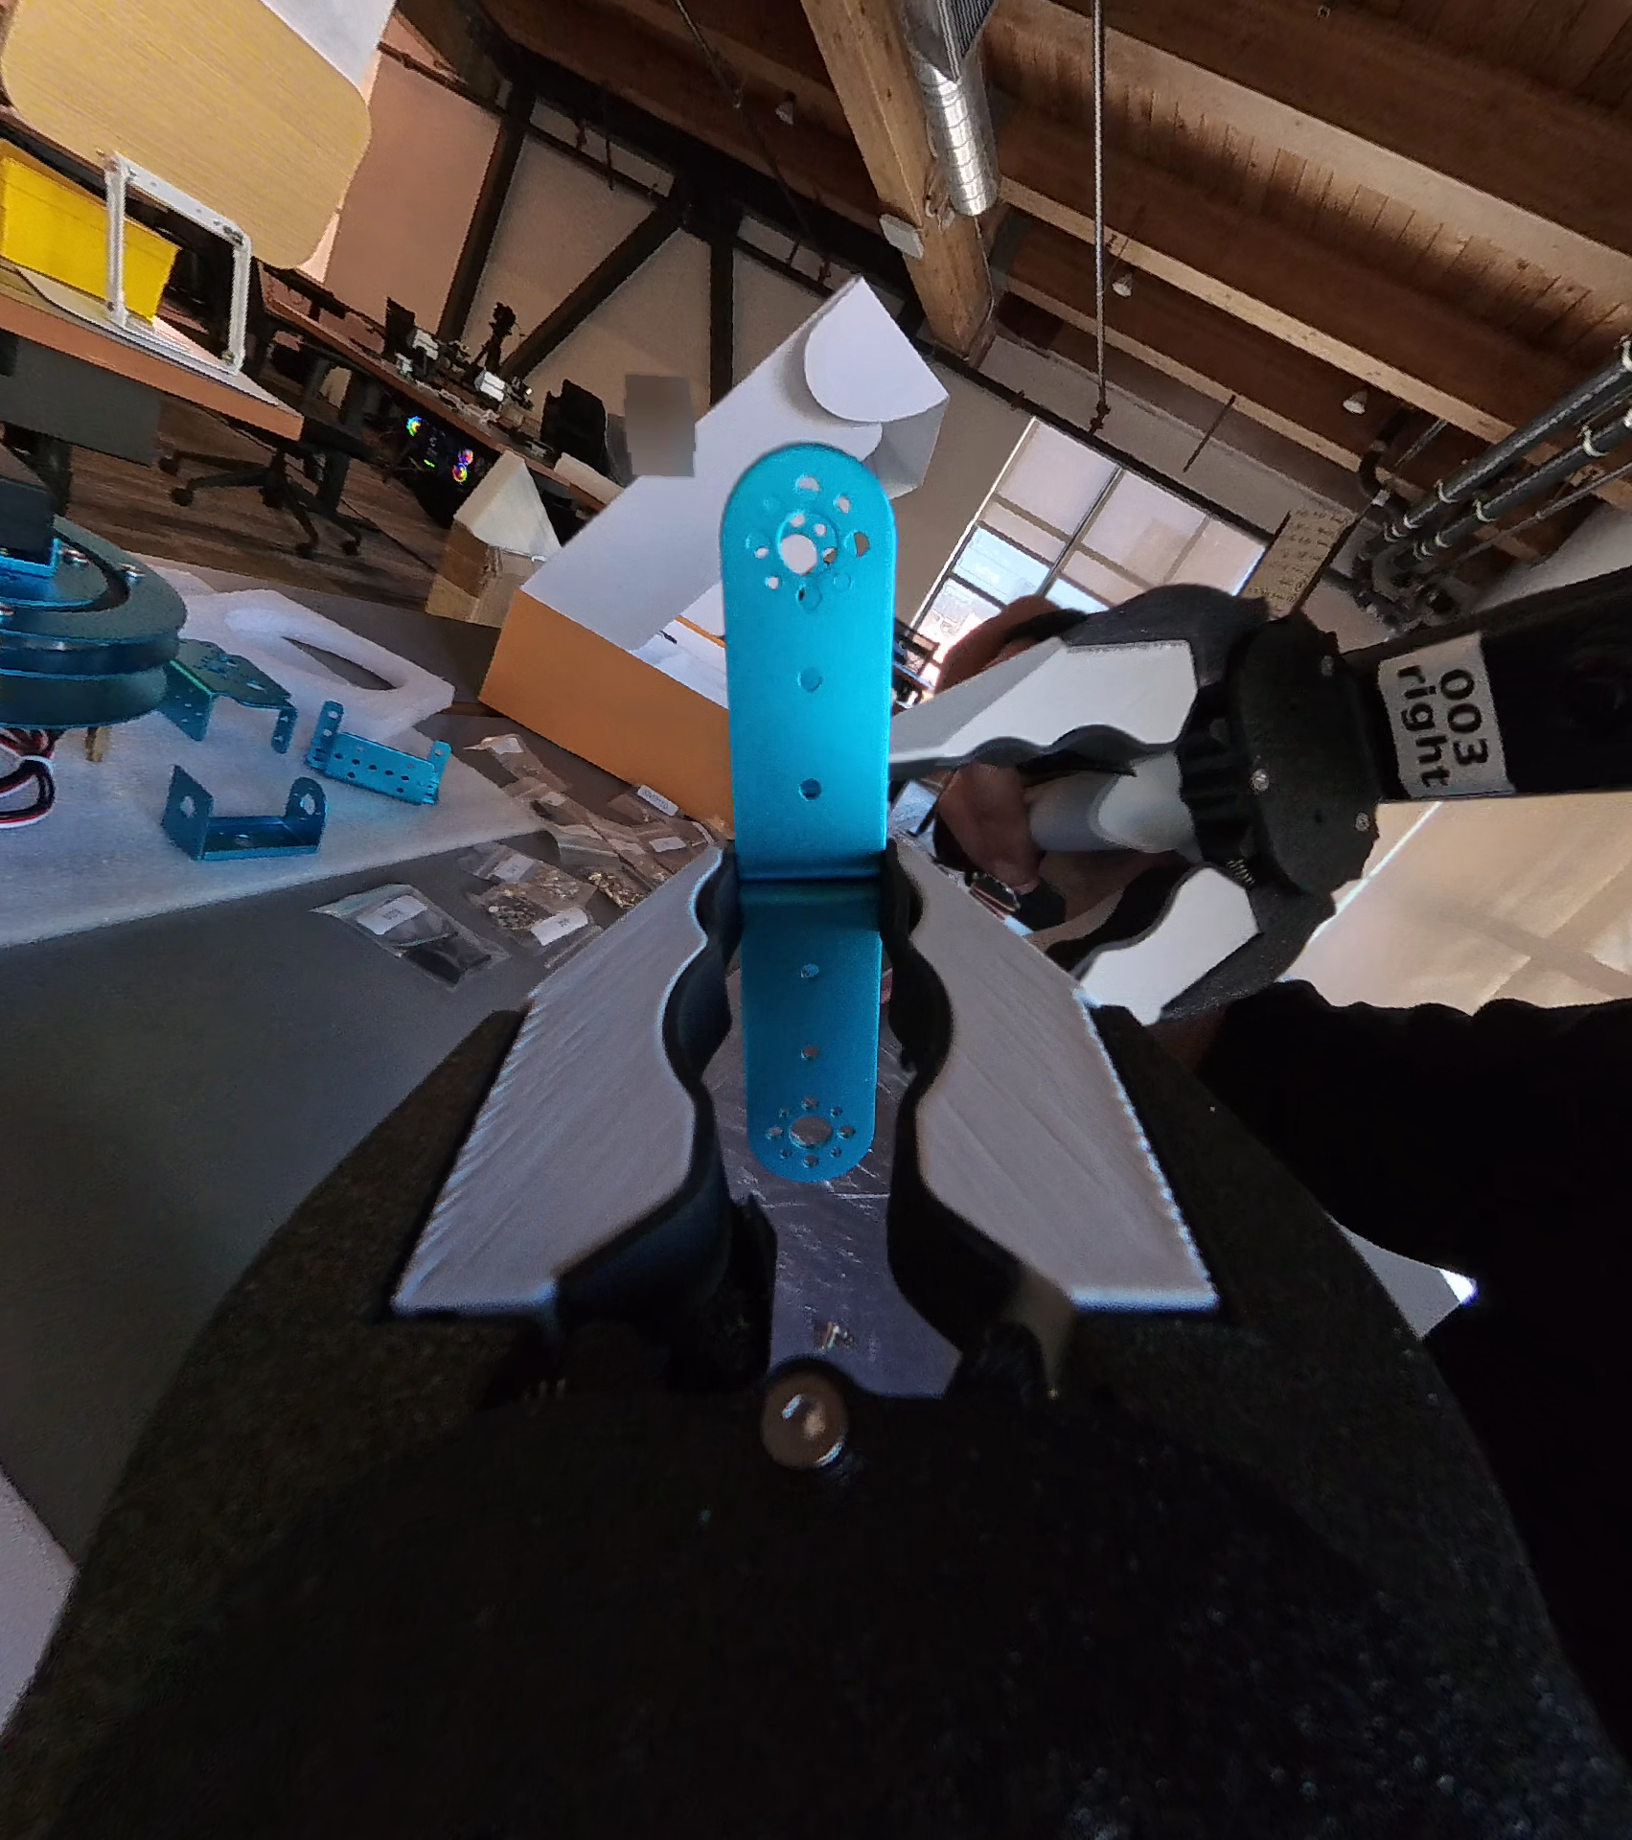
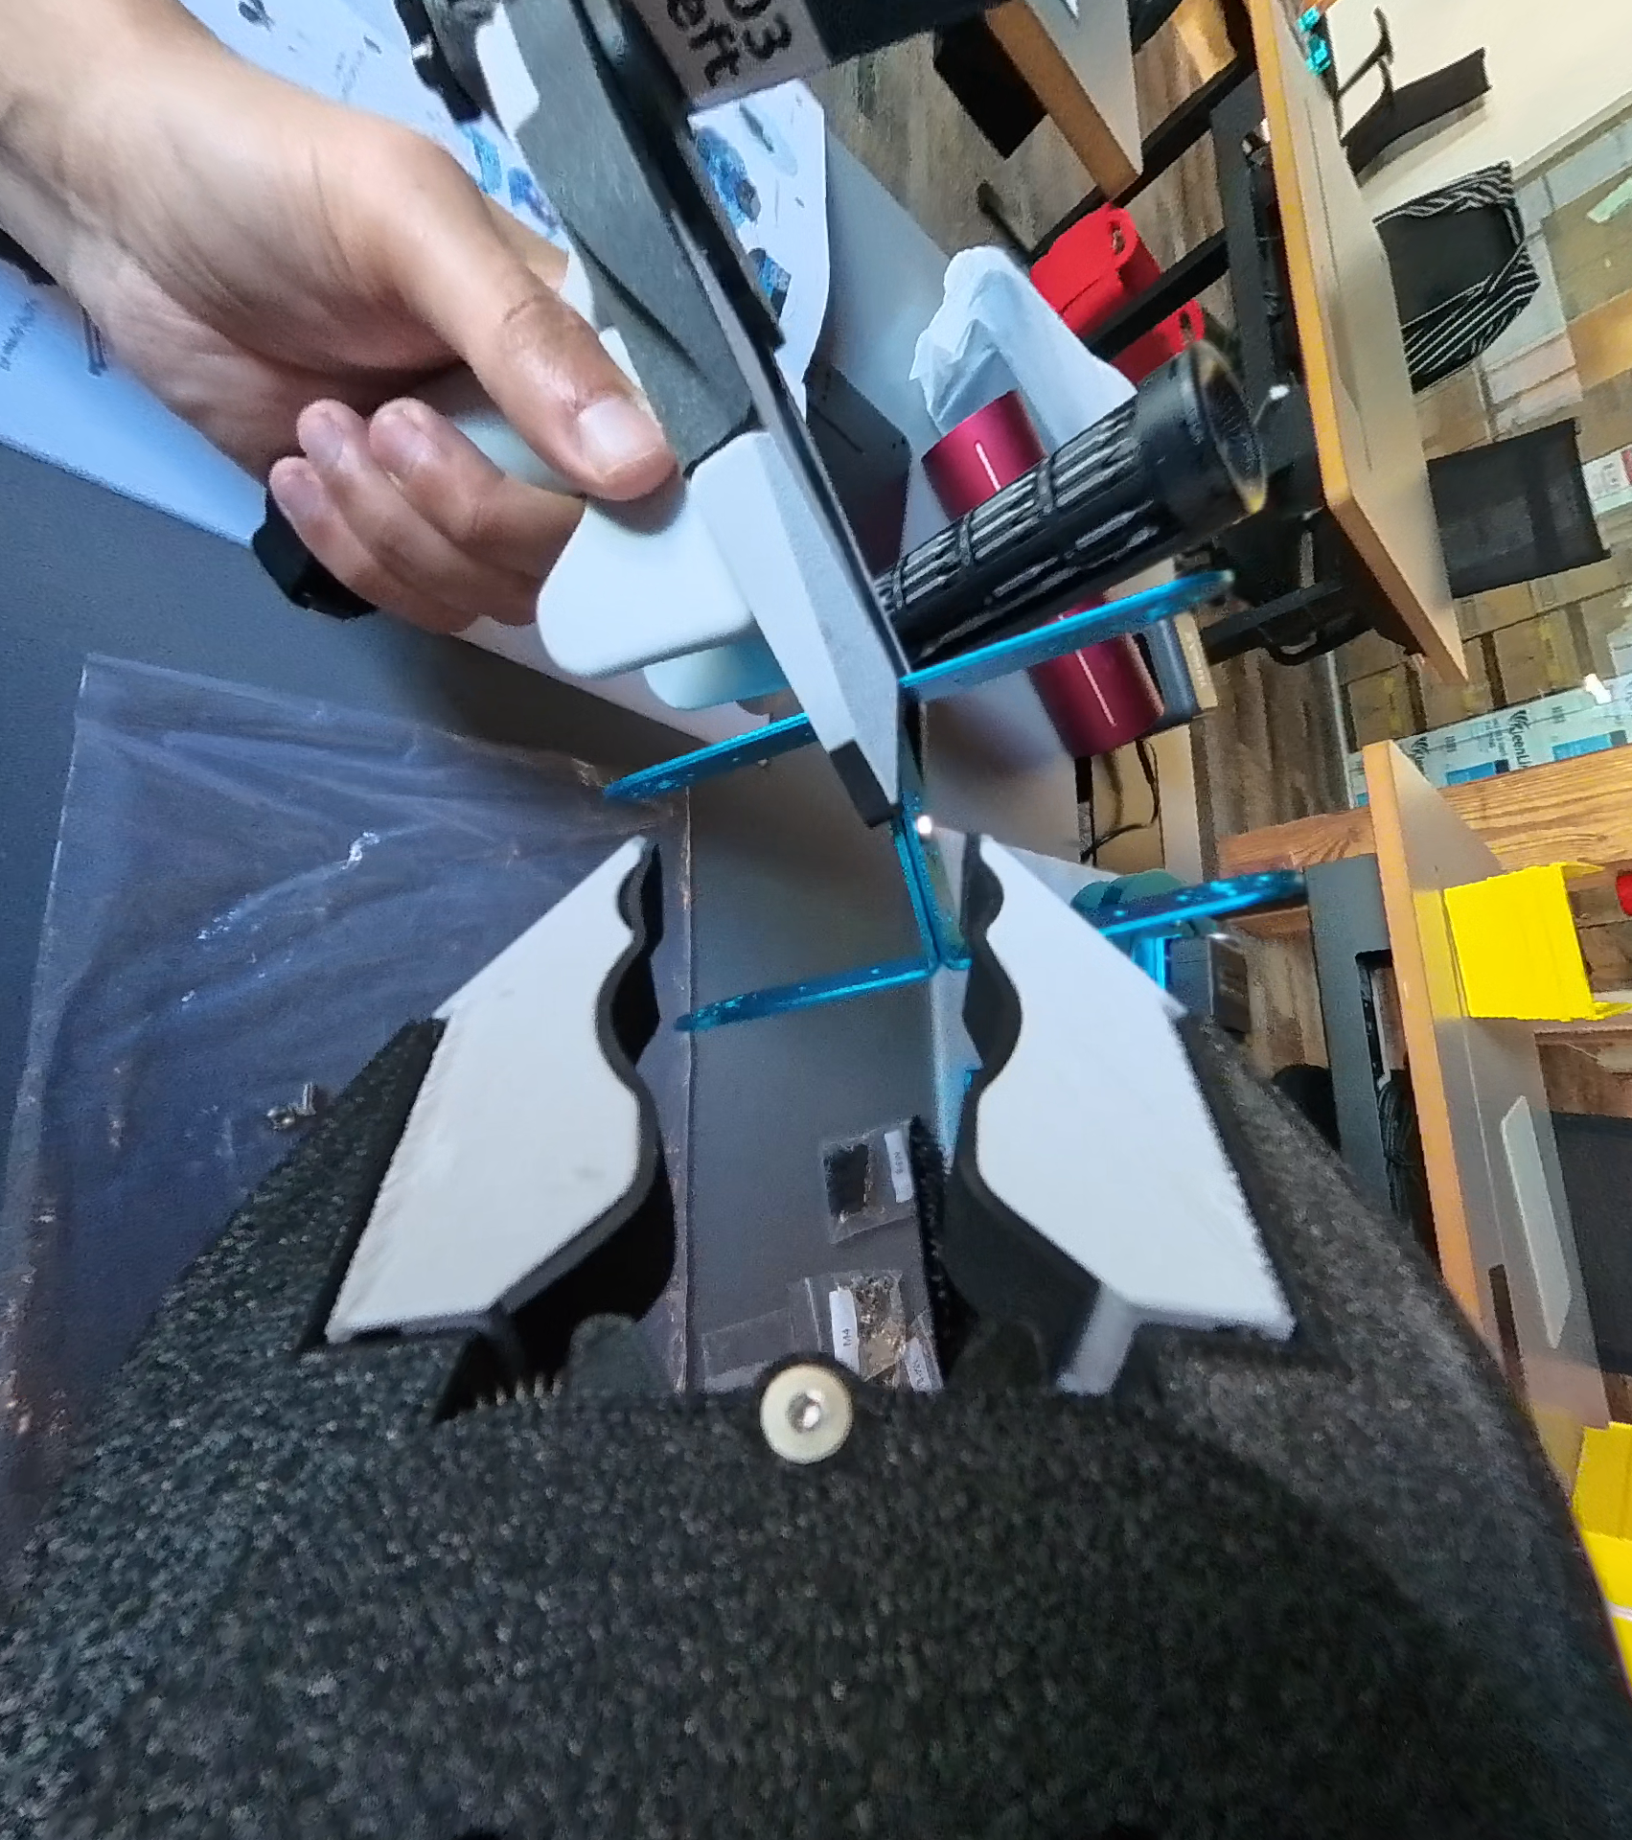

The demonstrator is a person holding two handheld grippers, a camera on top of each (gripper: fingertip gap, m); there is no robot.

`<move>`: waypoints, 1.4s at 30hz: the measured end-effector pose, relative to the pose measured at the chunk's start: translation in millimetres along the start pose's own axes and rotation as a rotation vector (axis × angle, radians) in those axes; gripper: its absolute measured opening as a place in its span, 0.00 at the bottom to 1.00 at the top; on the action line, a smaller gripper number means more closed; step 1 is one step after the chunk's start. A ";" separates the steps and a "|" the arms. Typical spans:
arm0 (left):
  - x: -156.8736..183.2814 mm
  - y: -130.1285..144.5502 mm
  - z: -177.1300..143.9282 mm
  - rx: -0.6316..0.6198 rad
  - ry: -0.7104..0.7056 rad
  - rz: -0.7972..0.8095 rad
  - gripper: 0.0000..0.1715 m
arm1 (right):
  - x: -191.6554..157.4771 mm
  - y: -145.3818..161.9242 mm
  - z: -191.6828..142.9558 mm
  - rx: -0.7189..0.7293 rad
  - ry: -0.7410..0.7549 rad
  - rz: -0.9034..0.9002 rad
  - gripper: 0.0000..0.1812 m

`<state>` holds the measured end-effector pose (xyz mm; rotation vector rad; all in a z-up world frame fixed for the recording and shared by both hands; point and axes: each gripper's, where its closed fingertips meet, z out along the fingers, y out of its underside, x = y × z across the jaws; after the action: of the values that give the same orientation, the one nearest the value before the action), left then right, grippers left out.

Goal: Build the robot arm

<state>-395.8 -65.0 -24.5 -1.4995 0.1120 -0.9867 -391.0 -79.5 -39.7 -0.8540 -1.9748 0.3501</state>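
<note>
My left gripper (image 1: 807,866) is shut on a blue metal bracket (image 1: 807,647) with rows of holes. It pinches the bracket at its fold; one arm stands up past the fingertips and the other lies back between the fingers. My right gripper (image 1: 981,846) comes in from the right, open, with one fingertip beside the bracket's right edge. In the right wrist view, my right gripper (image 2: 812,866) is open around the bracket (image 2: 792,999), whose bent end lies against the right finger (image 2: 1041,996). The left gripper (image 2: 866,787), held by a hand (image 2: 344,329), grips the bracket from above.
A blue round assembly (image 1: 25,637), small blue brackets (image 1: 244,816), bags of screws (image 1: 533,906), white foam (image 1: 334,647) and an open orange-and-white box (image 1: 612,687) lie on the table. A clear plastic bag (image 2: 244,896) lies under my right gripper. A red cylinder (image 2: 1090,687) stands beyond. Both grippers' tips are close together, under 4 cm apart.
</note>
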 end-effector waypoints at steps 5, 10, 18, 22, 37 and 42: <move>2.9 -0.2 0.2 0.002 0.008 0.005 0.15 | -5.9 -0.7 1.6 -0.005 -0.018 -0.005 0.34; 4.7 3.1 2.3 -0.009 0.015 0.009 0.15 | -6.4 5.9 6.9 -0.026 -0.018 -0.011 0.35; 5.8 1.5 1.5 -0.006 0.017 0.015 0.15 | -5.7 0.9 -0.8 -0.007 -0.030 0.000 0.33; 5.6 1.8 1.7 -0.007 0.016 0.015 0.15 | -6.4 3.6 2.5 -0.016 -0.028 -0.007 0.34; 8.5 1.3 2.1 -0.006 0.013 0.053 0.15 | -5.8 0.9 0.5 -0.006 -0.029 0.005 0.35; -3.2 -3.0 -1.8 0.010 -0.028 0.026 0.15 | -6.7 -5.7 -7.0 0.018 -0.040 0.008 0.32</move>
<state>-400.3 -63.7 -23.8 -1.4987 0.1063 -0.9446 -385.3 -88.9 -37.2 -0.8496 -2.0023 0.3915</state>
